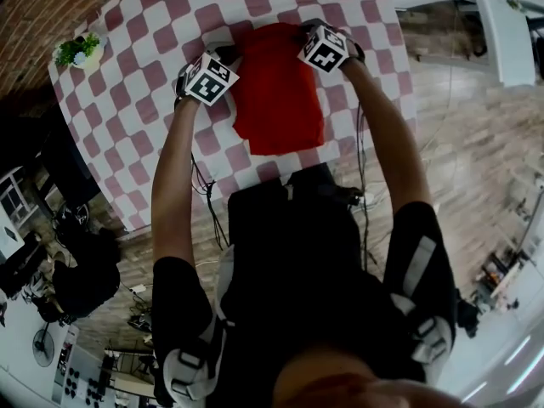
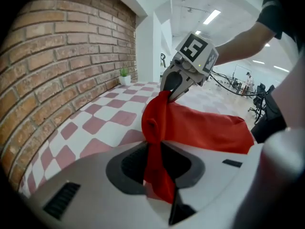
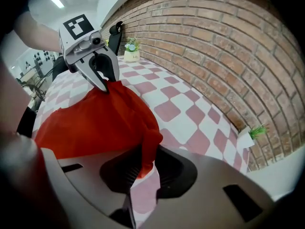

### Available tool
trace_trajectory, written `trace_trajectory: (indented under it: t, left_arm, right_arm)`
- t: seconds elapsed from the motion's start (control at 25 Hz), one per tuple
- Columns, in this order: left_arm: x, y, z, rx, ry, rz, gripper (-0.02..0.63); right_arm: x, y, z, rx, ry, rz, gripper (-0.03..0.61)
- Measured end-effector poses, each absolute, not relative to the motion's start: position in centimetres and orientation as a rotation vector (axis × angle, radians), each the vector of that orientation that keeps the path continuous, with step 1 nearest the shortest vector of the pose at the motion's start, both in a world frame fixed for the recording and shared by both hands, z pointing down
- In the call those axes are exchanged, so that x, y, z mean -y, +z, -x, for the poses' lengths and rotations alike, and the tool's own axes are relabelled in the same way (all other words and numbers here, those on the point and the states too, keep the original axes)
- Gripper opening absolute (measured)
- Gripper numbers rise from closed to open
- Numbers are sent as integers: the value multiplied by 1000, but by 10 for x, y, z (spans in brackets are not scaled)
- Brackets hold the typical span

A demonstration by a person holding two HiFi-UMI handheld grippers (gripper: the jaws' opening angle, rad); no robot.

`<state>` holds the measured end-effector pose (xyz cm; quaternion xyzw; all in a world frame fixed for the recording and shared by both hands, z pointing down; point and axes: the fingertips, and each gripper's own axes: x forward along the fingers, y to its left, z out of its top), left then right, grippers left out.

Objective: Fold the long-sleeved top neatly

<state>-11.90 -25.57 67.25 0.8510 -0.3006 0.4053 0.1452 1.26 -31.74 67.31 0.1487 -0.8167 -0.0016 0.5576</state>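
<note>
Evidently a fold of the far edge toward the person is in hand. The red top point(image 1: 279, 100) lies in the middle of the checked tablecloth point(image 1: 144, 109), and its two far corners are pinched and raised off the cloth. A bunched strip of red fabric is clamped between the narrow jaws of the left gripper point(image 2: 156, 173). The other corner is gripped the same way by the right gripper point(image 3: 143, 168).

For a clean result, the two grippers are best kept level with each other and well apart, so that the edge between them is held taut and no sag is carried into the crease. The raised edge should be drawn over until it is matched to the near hem, laid flat, and only then let go. Because the fabric is bunched in each pinch, a twisted corner is the likely fault.

The table is covered in red and white squares and set against a brick wall point(image 2: 57, 56). A small potted plant point(image 1: 78, 51) is placed at its far left corner. Wooden flooring point(image 1: 476, 143) is seen around the table.
</note>
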Motion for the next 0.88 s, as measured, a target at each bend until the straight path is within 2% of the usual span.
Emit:
trace_trajectory:
  t: [0.4, 0.88]
  left_arm:
    - [227, 624, 117, 1040, 1226, -2562, 86]
    - [155, 586, 86, 1229, 1248, -2626, 87]
  right_arm:
    - [295, 628, -12, 2018, -201, -461, 71]
    - [214, 589, -51, 2101, -361, -524, 67]
